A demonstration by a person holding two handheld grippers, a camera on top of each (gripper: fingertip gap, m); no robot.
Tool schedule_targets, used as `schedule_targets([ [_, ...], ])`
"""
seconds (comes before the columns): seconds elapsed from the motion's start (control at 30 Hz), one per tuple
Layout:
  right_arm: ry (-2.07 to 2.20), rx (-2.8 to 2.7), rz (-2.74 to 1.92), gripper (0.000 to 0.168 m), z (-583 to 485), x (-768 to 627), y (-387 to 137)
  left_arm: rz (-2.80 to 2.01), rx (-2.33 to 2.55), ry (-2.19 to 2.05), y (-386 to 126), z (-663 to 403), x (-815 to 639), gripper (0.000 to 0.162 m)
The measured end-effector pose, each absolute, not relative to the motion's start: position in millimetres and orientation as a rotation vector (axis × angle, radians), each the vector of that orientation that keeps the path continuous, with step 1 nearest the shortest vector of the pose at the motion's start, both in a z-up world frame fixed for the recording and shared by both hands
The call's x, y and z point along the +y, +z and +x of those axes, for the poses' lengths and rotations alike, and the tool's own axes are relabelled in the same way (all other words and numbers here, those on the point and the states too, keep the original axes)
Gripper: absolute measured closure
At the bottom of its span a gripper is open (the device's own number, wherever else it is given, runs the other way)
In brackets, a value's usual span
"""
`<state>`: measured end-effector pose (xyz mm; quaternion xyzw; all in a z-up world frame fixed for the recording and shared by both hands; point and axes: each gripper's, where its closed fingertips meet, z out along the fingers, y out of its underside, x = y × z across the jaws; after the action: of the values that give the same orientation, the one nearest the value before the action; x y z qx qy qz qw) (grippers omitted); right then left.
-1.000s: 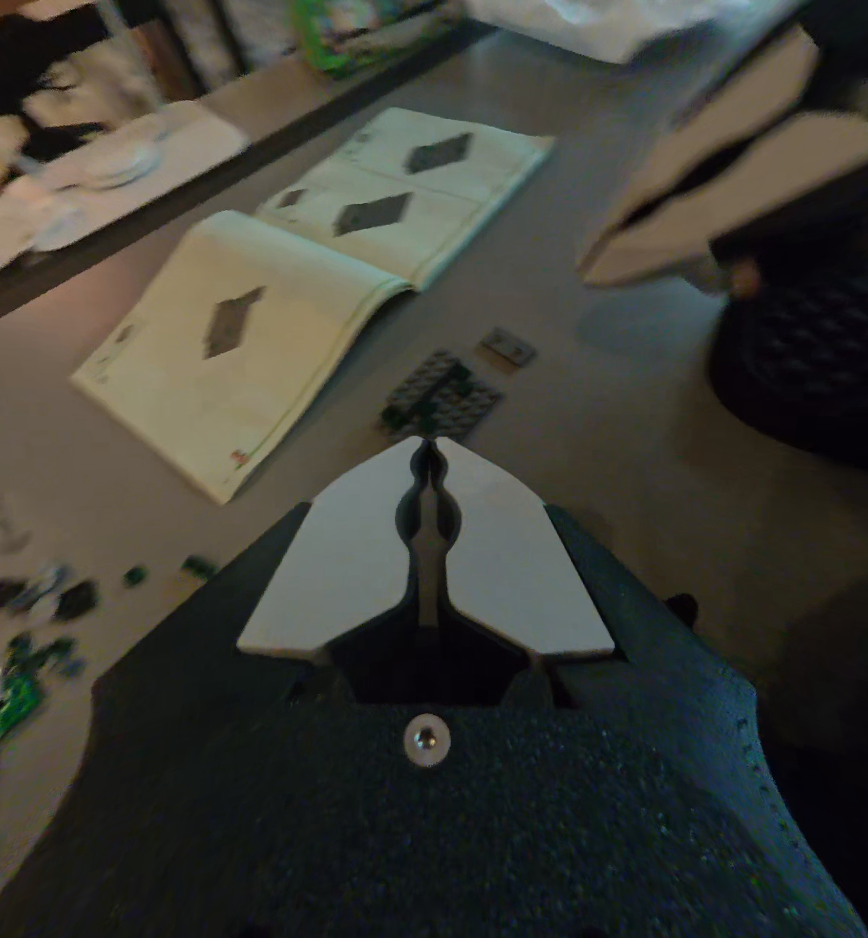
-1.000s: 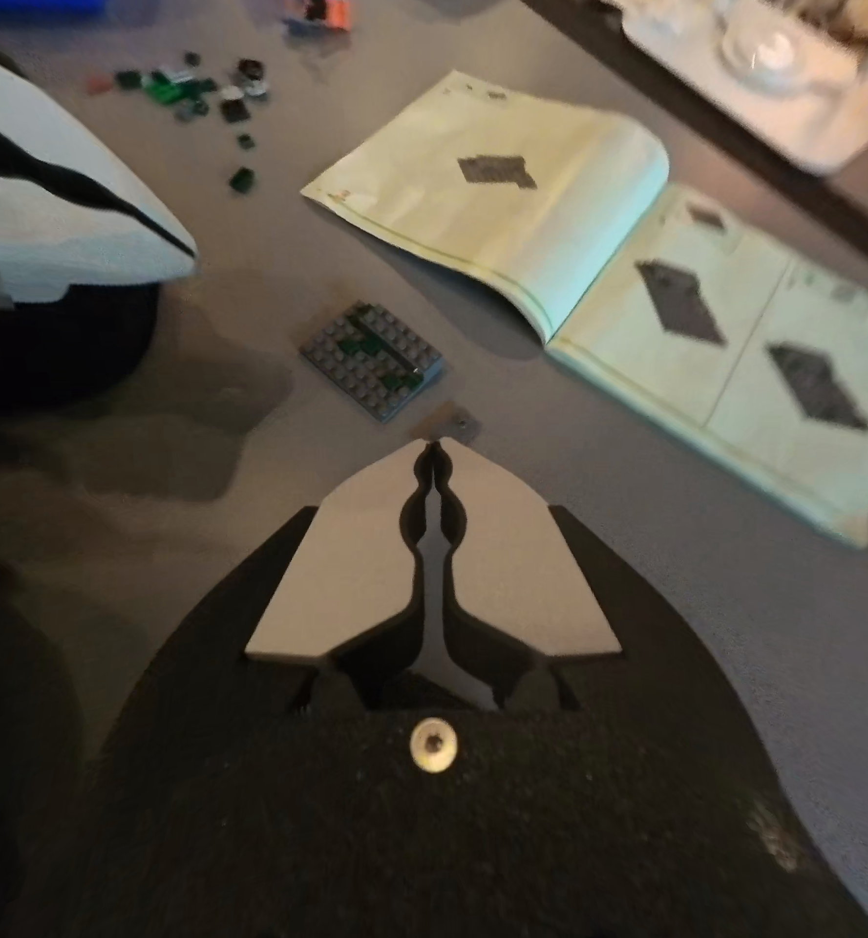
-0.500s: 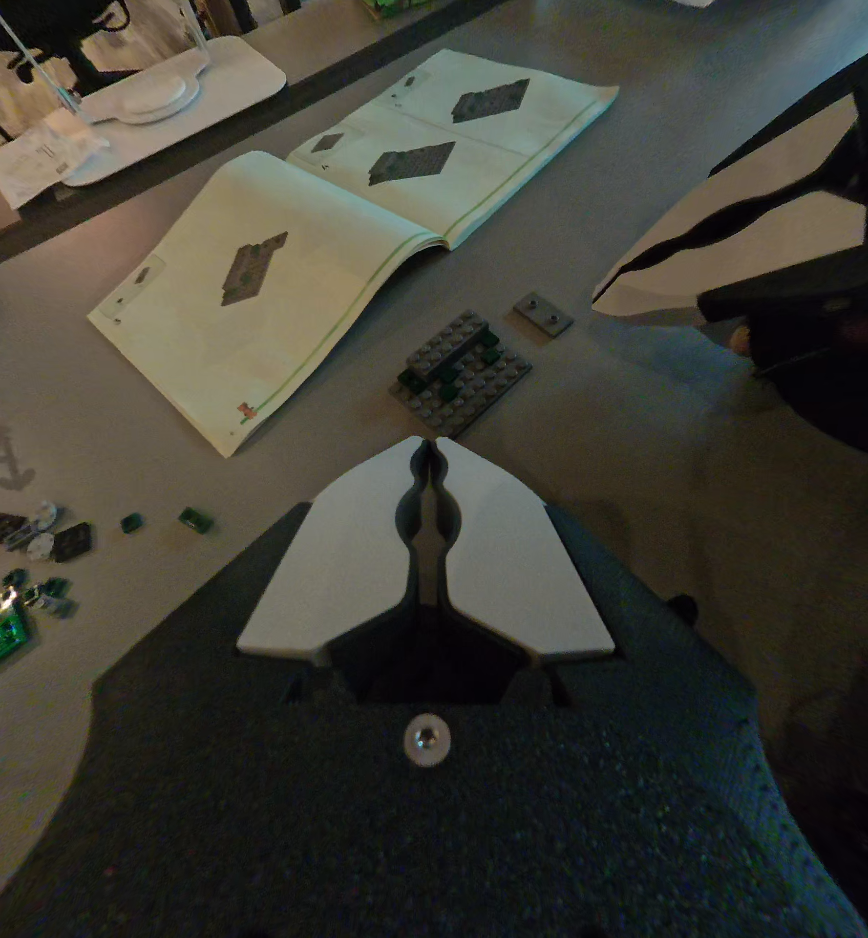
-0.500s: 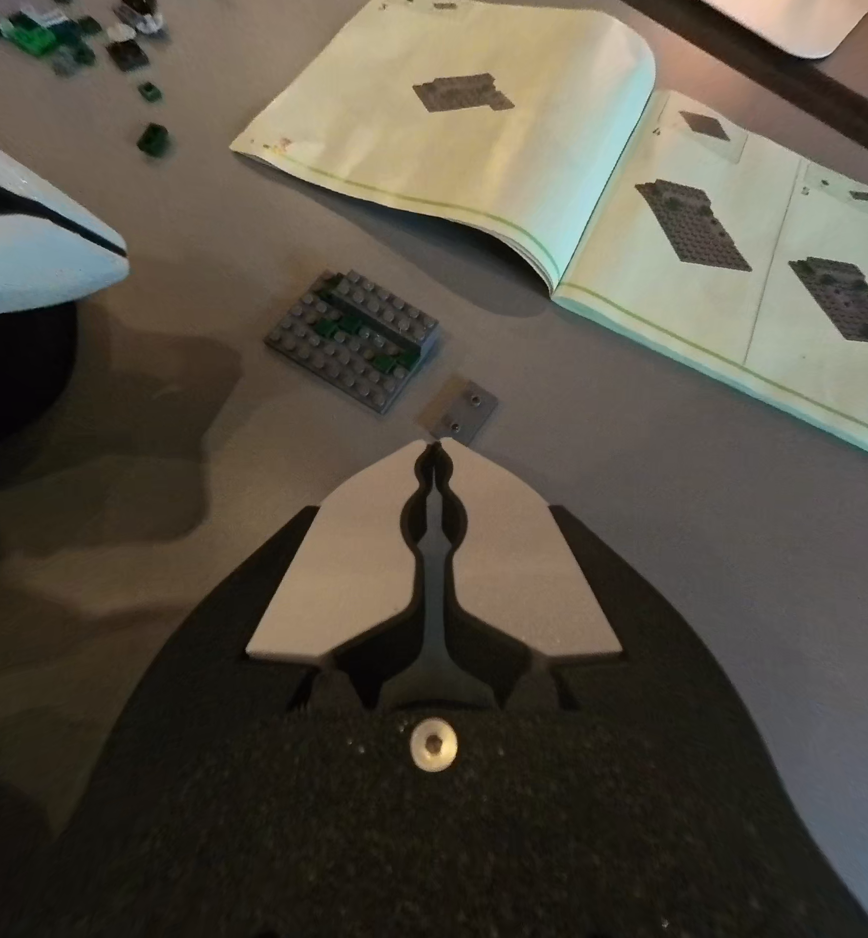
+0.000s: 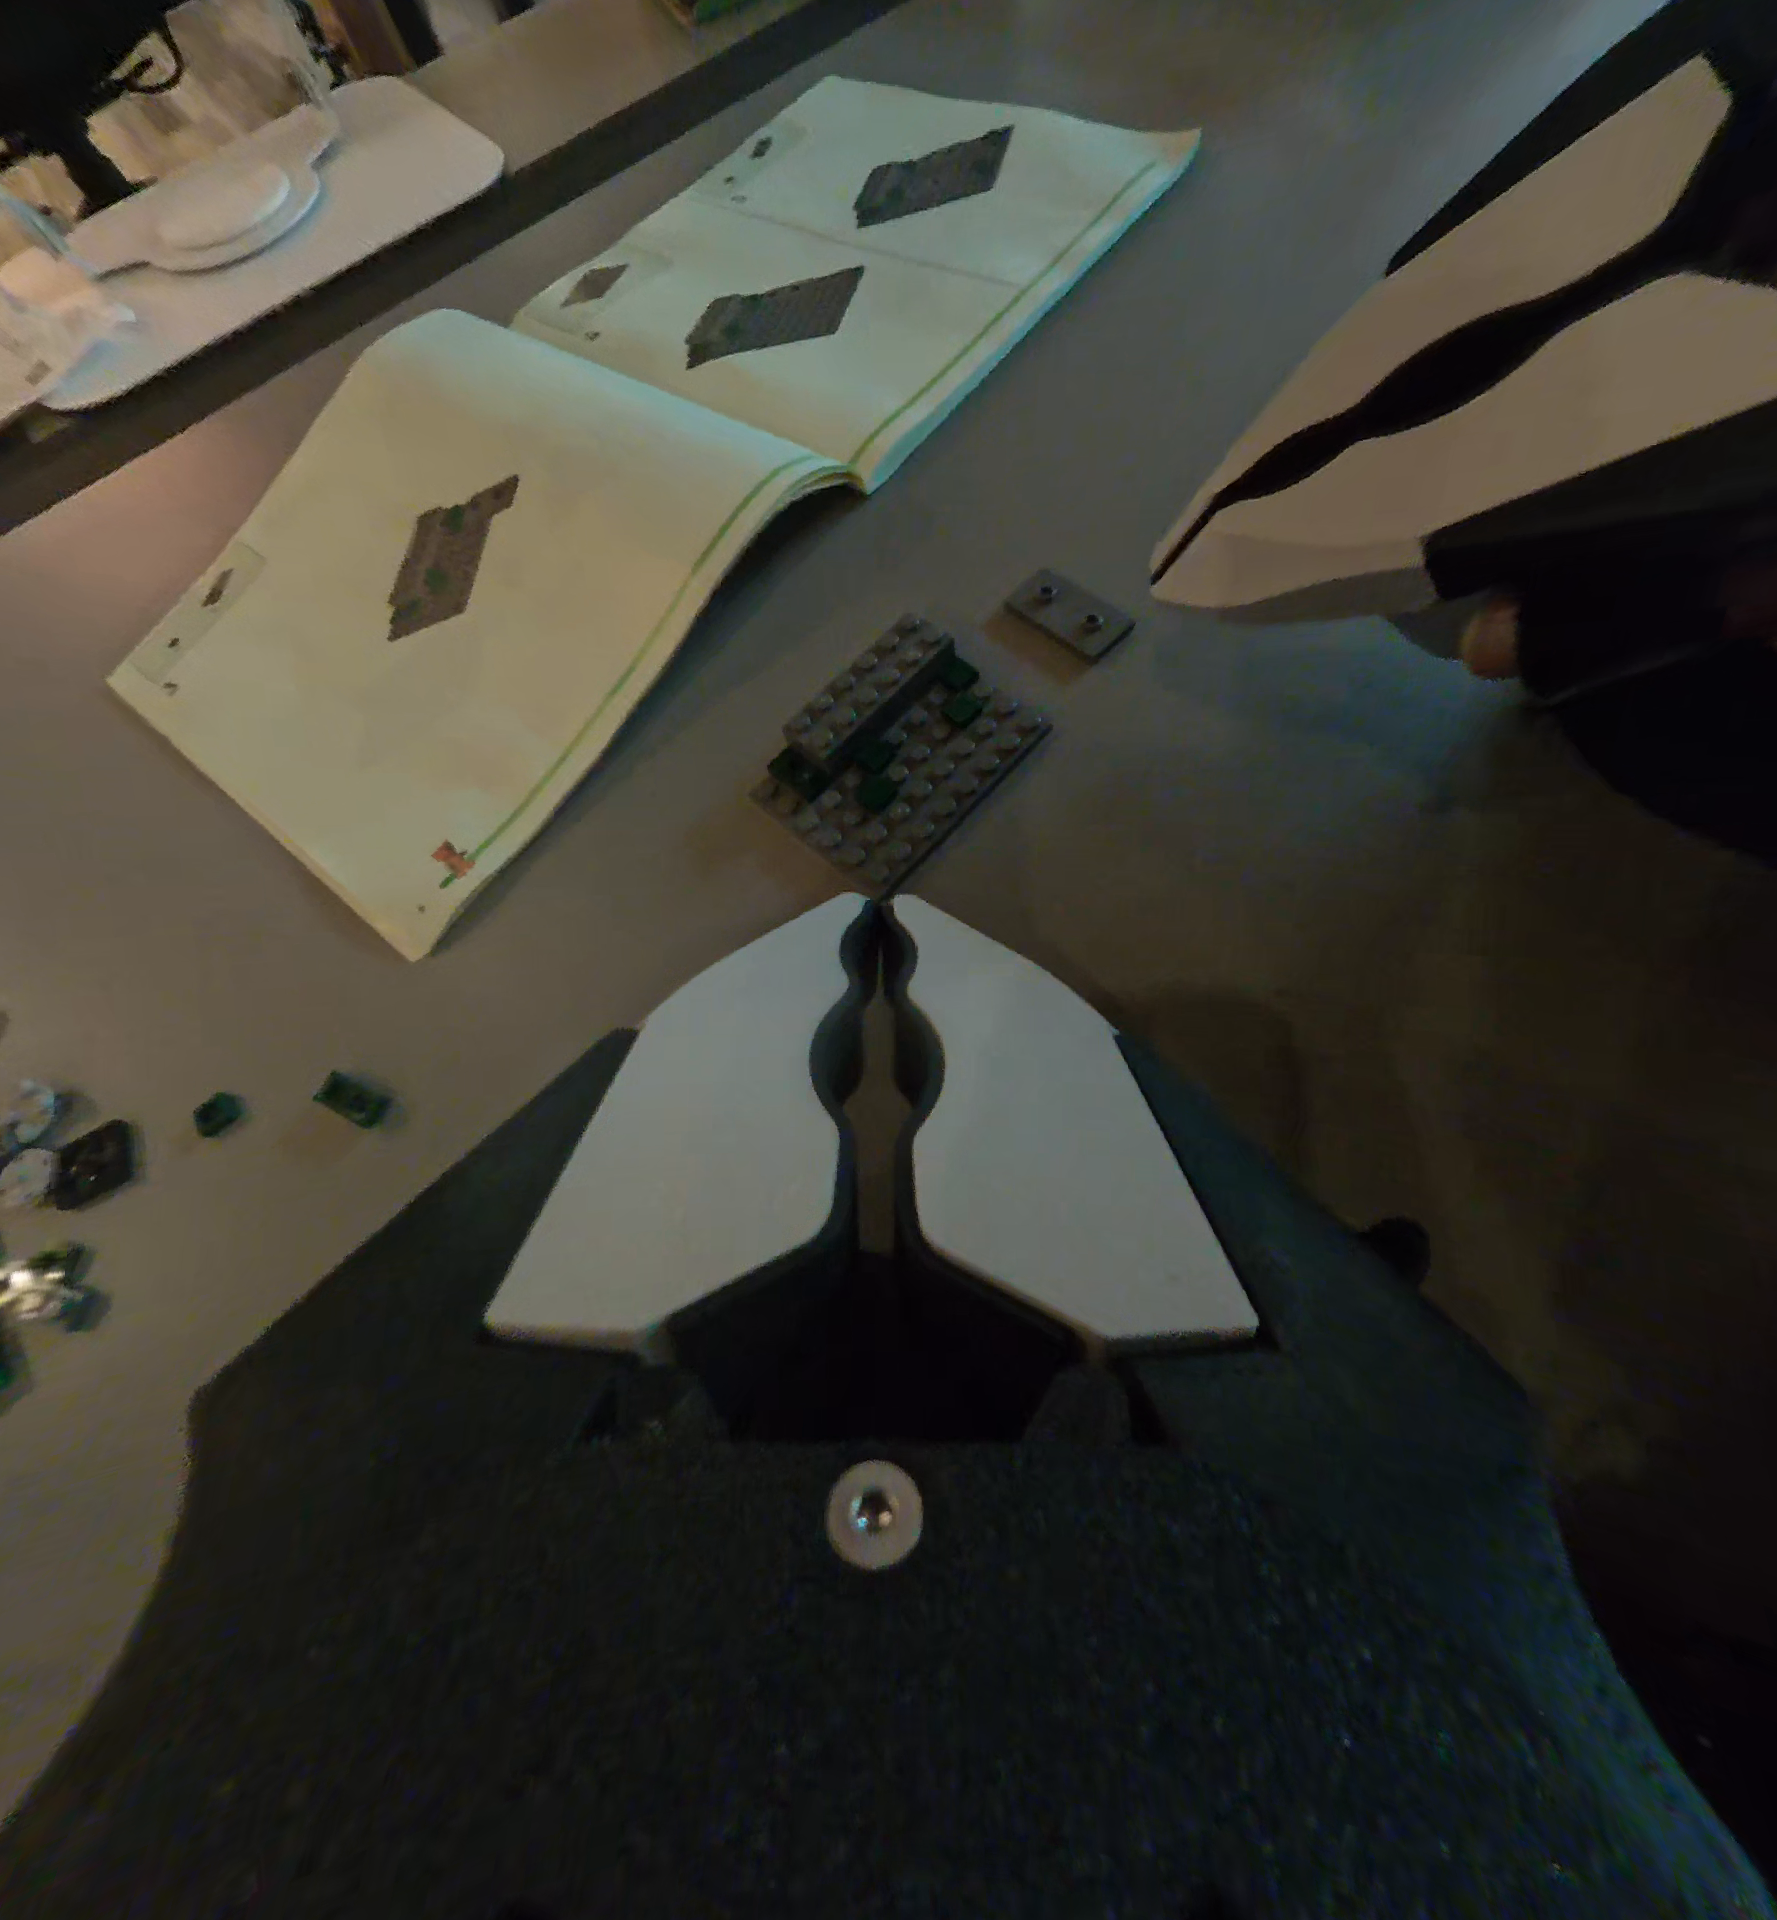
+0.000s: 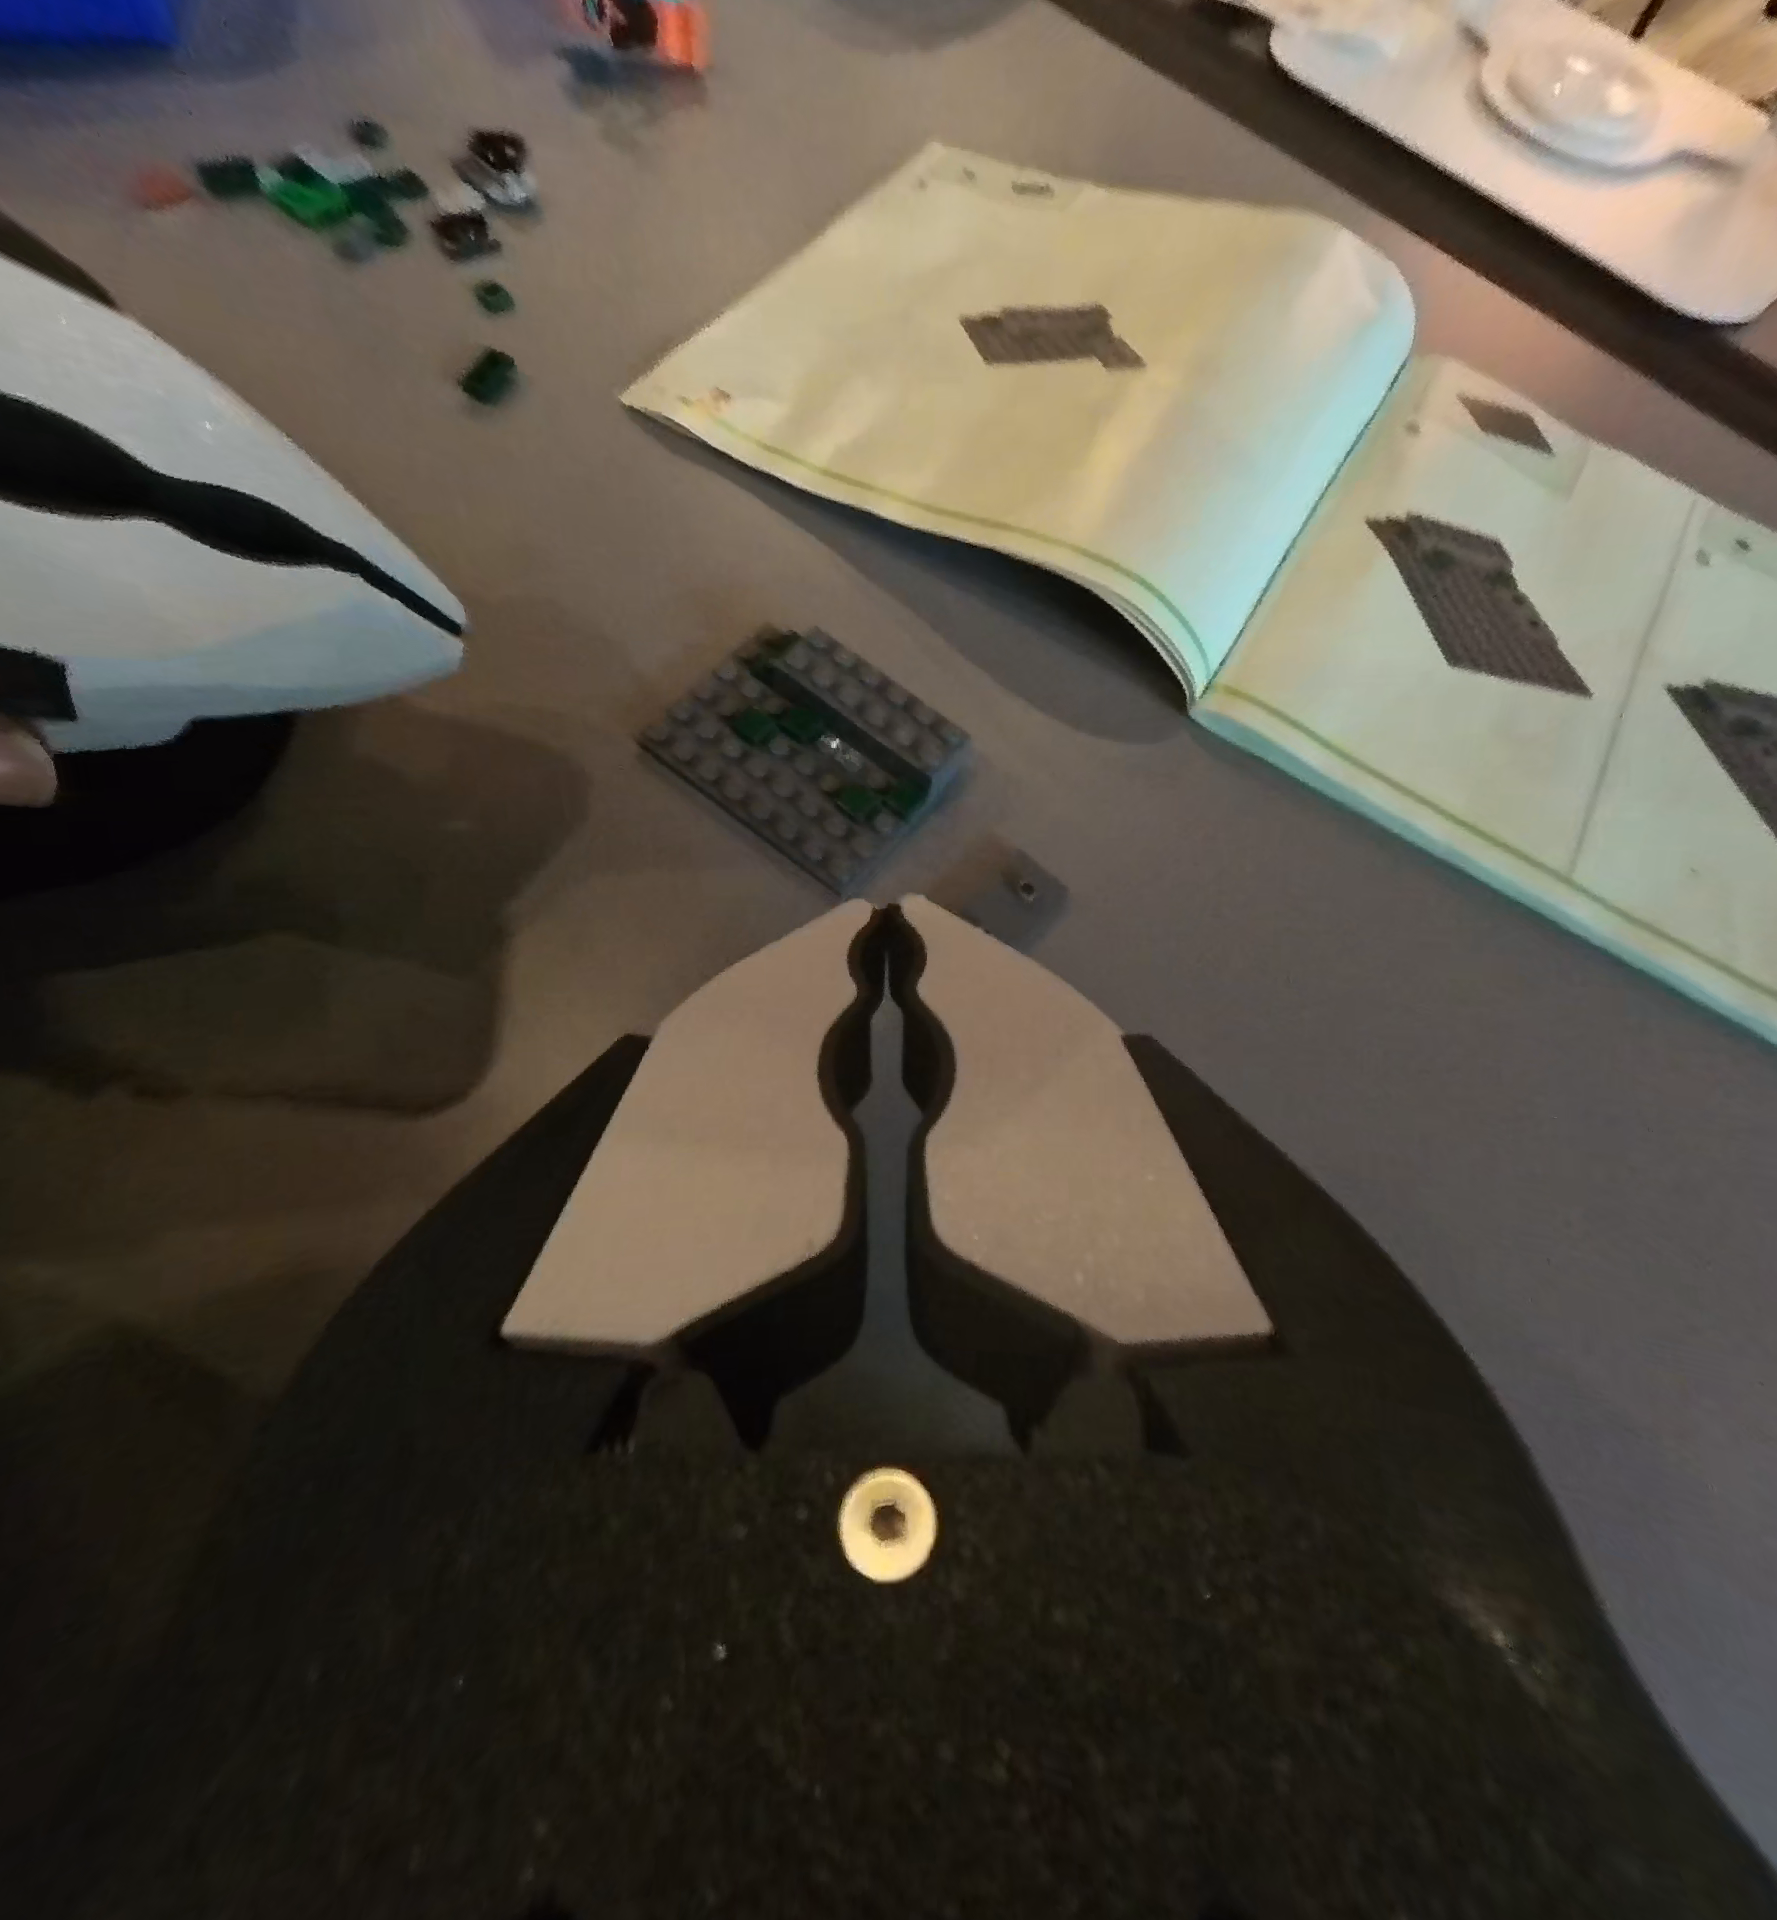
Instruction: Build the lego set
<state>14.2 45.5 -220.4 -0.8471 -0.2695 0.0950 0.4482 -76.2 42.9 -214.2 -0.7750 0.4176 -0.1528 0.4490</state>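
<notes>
The left tool (image 5: 879, 909) was clenched with nothing between its white fingers, its tips hovering just short of the near corner of the grey lego baseplate (image 5: 905, 764), which lay flat on the grey counter (image 5: 1123, 883) and carried a dark grey bar and several small dark green pieces on its studs. The right tool (image 6: 889, 912) was likewise clenched and empty, its tips meeting just above a small grey flat plate (image 6: 1014, 894) (partly hidden behind them in the right wrist view) that lay just beside the baseplate without touching it; in the left wrist view this plate (image 5: 1068, 614) showed whole, with two small studs. An open instruction booklet (image 5: 572, 520) lay near the baseplate, its left page curling up at the fold. A loose scatter of green, black and pale lego pieces (image 5: 22, 1216) sat well apart from the build, off to the left. A white tray (image 6: 1549, 156) rested on the neighbouring surface beyond a dark gap
</notes>
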Motion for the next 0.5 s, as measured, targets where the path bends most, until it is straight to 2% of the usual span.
schedule_targets([
  [0.2, 0.206, -0.639, -2.081, 0.168, 22, 48, -215, -1.913, 0.932, -0.292, -192, -119, 78, 0.162],
  [0.5, 0.190, -0.640, -2.109, 0.168, 27, 52, -222, -2.004, 0.899, -0.197, -218, -164, 113, 0.157],
])
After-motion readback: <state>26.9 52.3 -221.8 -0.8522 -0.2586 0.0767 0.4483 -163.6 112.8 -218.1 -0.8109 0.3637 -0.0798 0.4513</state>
